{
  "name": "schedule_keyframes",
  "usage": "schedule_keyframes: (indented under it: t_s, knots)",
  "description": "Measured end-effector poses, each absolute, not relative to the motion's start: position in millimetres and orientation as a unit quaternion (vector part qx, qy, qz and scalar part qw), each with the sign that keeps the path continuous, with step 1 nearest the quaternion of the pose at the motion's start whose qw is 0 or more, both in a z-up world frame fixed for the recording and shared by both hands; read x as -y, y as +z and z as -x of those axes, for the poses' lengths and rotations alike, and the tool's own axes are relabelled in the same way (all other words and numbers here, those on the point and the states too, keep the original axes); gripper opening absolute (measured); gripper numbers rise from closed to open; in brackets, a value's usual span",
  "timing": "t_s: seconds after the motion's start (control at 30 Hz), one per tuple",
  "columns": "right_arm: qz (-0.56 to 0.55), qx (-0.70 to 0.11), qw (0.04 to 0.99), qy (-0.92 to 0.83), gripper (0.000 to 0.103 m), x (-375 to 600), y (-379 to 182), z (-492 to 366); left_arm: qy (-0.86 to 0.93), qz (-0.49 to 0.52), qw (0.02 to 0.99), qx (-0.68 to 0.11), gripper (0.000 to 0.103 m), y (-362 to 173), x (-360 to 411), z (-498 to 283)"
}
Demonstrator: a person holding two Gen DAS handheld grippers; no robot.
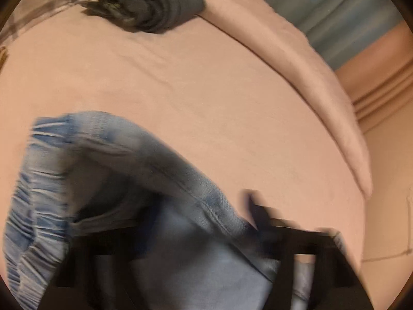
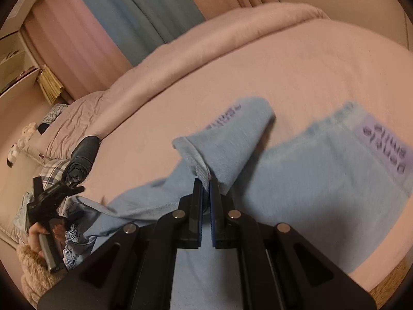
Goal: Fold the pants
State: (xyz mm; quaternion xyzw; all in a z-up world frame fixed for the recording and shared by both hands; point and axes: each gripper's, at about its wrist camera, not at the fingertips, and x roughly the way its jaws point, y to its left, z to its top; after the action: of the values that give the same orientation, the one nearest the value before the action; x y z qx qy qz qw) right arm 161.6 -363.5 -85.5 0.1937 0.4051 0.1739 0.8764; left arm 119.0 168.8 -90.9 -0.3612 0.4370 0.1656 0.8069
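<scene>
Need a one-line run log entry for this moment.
stage: fold underway | right gripper: shut on hem of one pant leg | left gripper: at waistband, grip unclear | light blue pants: on pink bed | dark folded garment: beside

A big bed with a soft pink sheet (image 2: 296, 72), with a thick pink blanket rolled up (image 1: 296, 59) along its far edge. Behind the bed, long curtains in pink and blue stripes (image 2: 134, 13). At the head of the bed, a checked pillow in grey and white (image 2: 53, 170) and a small fluffy white toy (image 2: 19, 144). On the sheet, a folded dark grey bundle of cloth (image 1: 155, 2). In the corner, pale shelves (image 2: 13, 59). Warm, dim light over everything. Pale floor (image 1: 387, 206) beside the bed.
</scene>
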Motion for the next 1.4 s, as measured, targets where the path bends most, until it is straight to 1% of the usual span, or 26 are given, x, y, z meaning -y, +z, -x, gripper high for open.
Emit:
schedule_keyframes:
  t_s: [0.07, 0.13, 0.2, 0.27, 0.3, 0.4, 0.5, 0.57, 0.63, 0.67, 0.7, 0.73, 0.77, 0.8, 0.9, 0.97, 1.0, 1.03, 1.07, 1.1, 1.13, 1.17, 1.27, 1.3, 1.4]
  knots:
    - [-0.194, -0.403, 0.876, 0.181, 0.005, 365, -82, -163, 0.148, 0.357, 0.819, -0.425, 0.014, -82, -163, -103]
    - [-0.186, -0.397, 0.881, 0.179, 0.005, 369, -75, -162, 0.132, 0.339, 0.838, -0.407, 0.012, -66, -152, -79]
    - [-0.177, -0.394, 0.886, 0.169, 0.005, 373, -68, -159, 0.112, 0.329, 0.857, -0.381, 0.010, -50, -140, -38]
    - [-0.171, -0.403, 0.885, 0.156, 0.005, 381, -63, -155, 0.097, 0.329, 0.867, -0.362, 0.010, -44, -129, 6]
    - [-0.170, -0.407, 0.885, 0.152, 0.005, 386, -62, -152, 0.091, 0.333, 0.866, -0.361, 0.010, -48, -119, 33]
    - [-0.147, -0.437, 0.878, 0.128, 0.006, 399, -72, -143, 0.089, 0.338, 0.849, -0.396, 0.010, -76, -101, 67]
    - [-0.110, -0.478, 0.866, 0.101, 0.008, 402, -102, -140, 0.090, 0.355, 0.820, -0.440, 0.010, -111, -93, 80]
    - [-0.104, -0.507, 0.851, 0.090, 0.012, 403, -122, -144, 0.088, 0.372, 0.812, -0.440, 0.010, -116, -95, 81]
    - [-0.095, -0.514, 0.848, 0.087, 0.017, 401, -122, -149, 0.088, 0.374, 0.811, -0.442, 0.015, -107, -98, 78]
    - [-0.076, -0.510, 0.853, 0.084, 0.028, 397, -117, -151, 0.100, 0.365, 0.813, -0.442, 0.026, -101, -100, 77]
    - [-0.055, -0.503, 0.859, 0.080, 0.035, 393, -111, -152, 0.114, 0.355, 0.819, -0.437, 0.035, -95, -101, 78]
    - [-0.024, -0.488, 0.870, 0.073, 0.051, 386, -102, -153, 0.127, 0.345, 0.827, -0.427, 0.041, -87, -102, 80]
    - [-0.007, -0.476, 0.876, 0.072, 0.064, 381, -96, -154, 0.135, 0.339, 0.832, -0.417, 0.056, -83, -105, 82]
    - [0.013, -0.464, 0.883, 0.075, 0.065, 373, -89, -156, 0.148, 0.334, 0.837, -0.407, 0.068, -79, -108, 84]
    - [0.064, -0.449, 0.886, 0.100, 0.063, 348, -85, -171, 0.196, 0.321, 0.837, -0.399, 0.069, -80, -123, 86]
    - [0.083, -0.449, 0.882, 0.113, 0.062, 327, -92, -186, 0.215, 0.324, 0.836, -0.388, 0.068, -82, -135, 82]
    - [0.091, -0.449, 0.881, 0.114, 0.059, 318, -99, -195, 0.220, 0.326, 0.836, -0.383, 0.057, -84, -139, 81]
    - [0.101, -0.452, 0.879, 0.112, 0.048, 309, -106, -204, 0.223, 0.327, 0.836, -0.379, 0.048, -86, -142, 82]
    - [0.103, -0.453, 0.878, 0.113, 0.026, 304, -112, -211, 0.227, 0.329, 0.834, -0.380, 0.036, -89, -145, 83]
    - [0.098, -0.460, 0.874, 0.119, 0.014, 302, -118, -218, 0.219, 0.335, 0.833, -0.382, 0.028, -92, -147, 85]
    - [0.078, -0.464, 0.874, 0.120, 0.012, 303, -119, -223, 0.209, 0.342, 0.833, -0.381, 0.023, -92, -148, 87]
    - [0.059, -0.457, 0.880, 0.117, 0.008, 308, -114, -223, 0.200, 0.345, 0.835, -0.379, 0.019, -90, -148, 89]
    - [0.025, -0.407, 0.909, 0.089, 0.007, 333, -83, -213, 0.192, 0.329, 0.839, -0.390, 0.019, -77, -142, 94]
    - [-0.004, -0.388, 0.919, 0.075, 0.007, 353, -67, -209, 0.189, 0.328, 0.839, -0.392, 0.019, -74, -141, 96]
    - [-0.070, -0.361, 0.930, 0.022, 0.007, 404, -42, -196, 0.183, 0.320, 0.831, -0.417, 0.019, -76, -137, 102]
